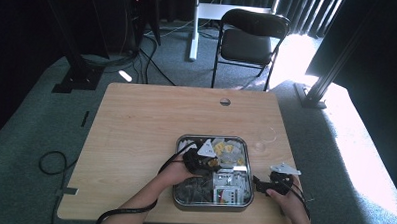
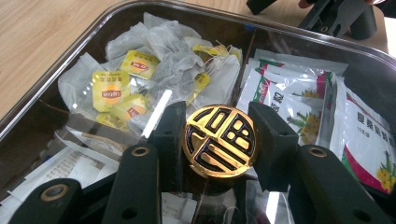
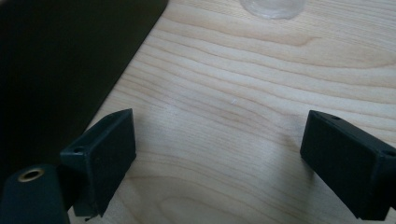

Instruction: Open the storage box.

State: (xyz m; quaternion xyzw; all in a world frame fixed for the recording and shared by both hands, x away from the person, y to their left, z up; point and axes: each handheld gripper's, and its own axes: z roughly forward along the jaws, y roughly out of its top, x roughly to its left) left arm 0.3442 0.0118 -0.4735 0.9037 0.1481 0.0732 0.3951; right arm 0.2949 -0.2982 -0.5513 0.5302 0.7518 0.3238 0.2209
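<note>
Clamped between black jaws of left gripper [image 2: 219, 140]: gold-and-black round lid [image 2: 219, 141], over tin [image 2: 84, 32] of tea bags [image 2: 140, 70]. Right gripper [image 3: 219, 158] idle, agape above worktop [image 3: 261, 93]. Grasp apparently done; next, lifting clear.

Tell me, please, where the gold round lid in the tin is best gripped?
By its rim, from above, pads on opposite sides: the lid is a flat disc lying face up over the tin, so only its edge gives purchase. The left tongs hold it so.
</note>
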